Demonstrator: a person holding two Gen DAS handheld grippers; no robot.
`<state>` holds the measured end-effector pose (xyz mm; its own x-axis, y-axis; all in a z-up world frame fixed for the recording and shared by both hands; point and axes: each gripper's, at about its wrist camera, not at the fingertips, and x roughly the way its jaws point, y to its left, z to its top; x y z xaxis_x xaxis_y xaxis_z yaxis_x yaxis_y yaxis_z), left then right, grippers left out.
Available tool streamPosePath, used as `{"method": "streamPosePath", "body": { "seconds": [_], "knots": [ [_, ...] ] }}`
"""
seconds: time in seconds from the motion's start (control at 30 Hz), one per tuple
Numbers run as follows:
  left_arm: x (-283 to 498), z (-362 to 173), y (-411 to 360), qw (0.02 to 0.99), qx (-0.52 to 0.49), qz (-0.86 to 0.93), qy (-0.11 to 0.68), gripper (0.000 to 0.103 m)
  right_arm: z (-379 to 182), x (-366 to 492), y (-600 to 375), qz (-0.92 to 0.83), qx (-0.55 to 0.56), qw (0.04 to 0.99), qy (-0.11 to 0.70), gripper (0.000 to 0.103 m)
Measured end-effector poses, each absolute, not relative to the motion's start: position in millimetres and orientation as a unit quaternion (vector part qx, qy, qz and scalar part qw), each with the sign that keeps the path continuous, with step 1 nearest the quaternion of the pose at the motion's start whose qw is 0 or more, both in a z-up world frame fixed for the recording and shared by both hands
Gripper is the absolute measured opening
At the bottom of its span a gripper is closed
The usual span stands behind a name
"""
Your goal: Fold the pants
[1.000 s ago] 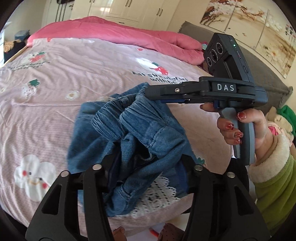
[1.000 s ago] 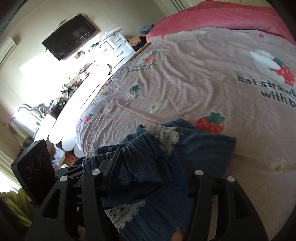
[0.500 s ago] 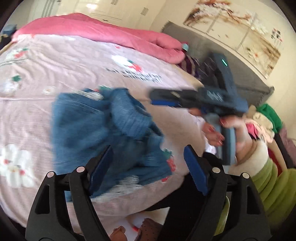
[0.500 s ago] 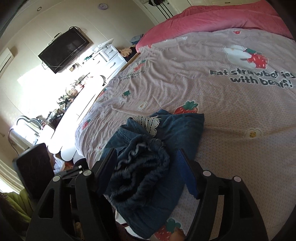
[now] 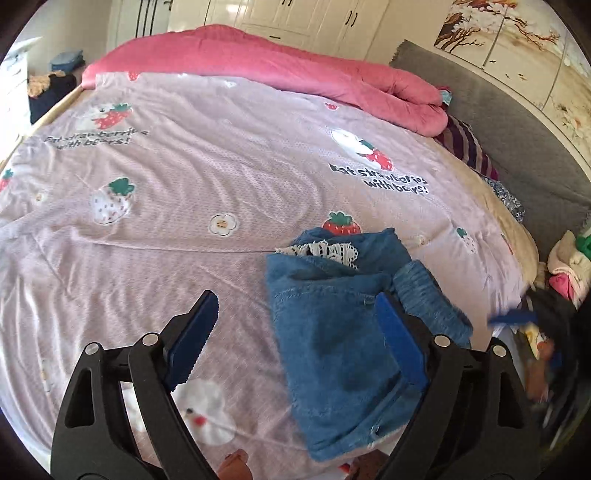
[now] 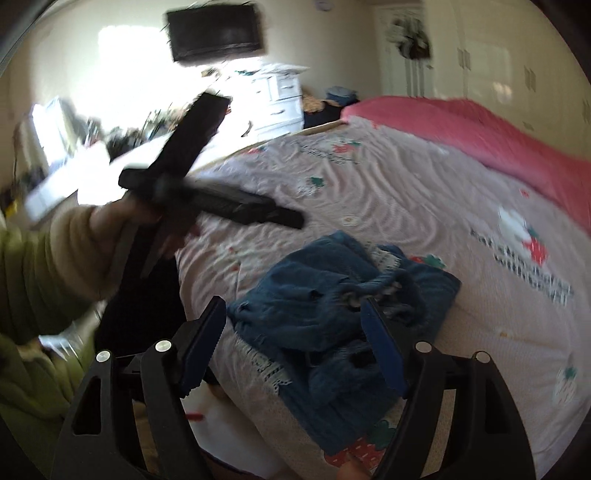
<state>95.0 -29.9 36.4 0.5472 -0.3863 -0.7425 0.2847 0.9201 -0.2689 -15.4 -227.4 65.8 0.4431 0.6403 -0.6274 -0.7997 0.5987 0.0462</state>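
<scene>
The blue denim pants (image 5: 340,332) with white lace trim lie in a folded bundle on the pink strawberry bedsheet (image 5: 184,192), near the bed's front edge. They also show in the right wrist view (image 6: 332,314), rumpled on top. My left gripper (image 5: 295,317) is open and empty, just above and left of the bundle. My right gripper (image 6: 295,325) is open and empty, hovering over the bundle's near side. The left gripper's body (image 6: 207,199) shows blurred in the right wrist view, held in a hand with a green sleeve.
A pink duvet (image 5: 295,70) is bunched along the bed's far side. A grey headboard (image 5: 517,133) stands at right with clothes piled beside it (image 5: 569,258). A white dresser (image 6: 280,99) and wall TV (image 6: 214,33) lie beyond the bed.
Both grippers have let go of the pants and opened. The pants dropped onto the bed as a bundle. Both grippers pulled back and swung apart.
</scene>
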Motion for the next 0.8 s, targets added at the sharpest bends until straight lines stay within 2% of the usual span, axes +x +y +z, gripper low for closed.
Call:
{"method": "streamPosePath", "body": {
  "seconds": [0.2, 0.27, 0.33, 0.43, 0.67, 0.8],
  "knots": [
    [104, 28, -59, 0.863, -0.019, -0.215, 0.458, 0.082, 48, -39, -188, 0.457, -0.219, 0.816, 0.278, 0.072],
    [108, 19, -68, 0.858, 0.003, -0.215, 0.466, 0.081, 38, -40, -174, 0.451, -0.262, 0.808, 0.275, 0.068],
    [113, 12, -70, 0.855, 0.002, -0.217, 0.471, 0.081, 28, -37, -165, 0.44, -0.291, 0.804, 0.275, 0.057],
    [118, 1, -73, 0.846, 0.005, -0.222, 0.485, 0.081, 20, -34, -155, 0.449, -0.311, 0.794, 0.265, 0.048],
    [126, -9, -68, 0.842, 0.003, -0.22, 0.492, 0.081, 3, -30, -125, 0.437, -0.386, 0.775, 0.242, 0.038],
    [128, -13, -68, 0.841, 0.004, -0.219, 0.495, 0.081, -13, -25, -114, 0.432, -0.414, 0.759, 0.256, 0.022]
  ]
}}
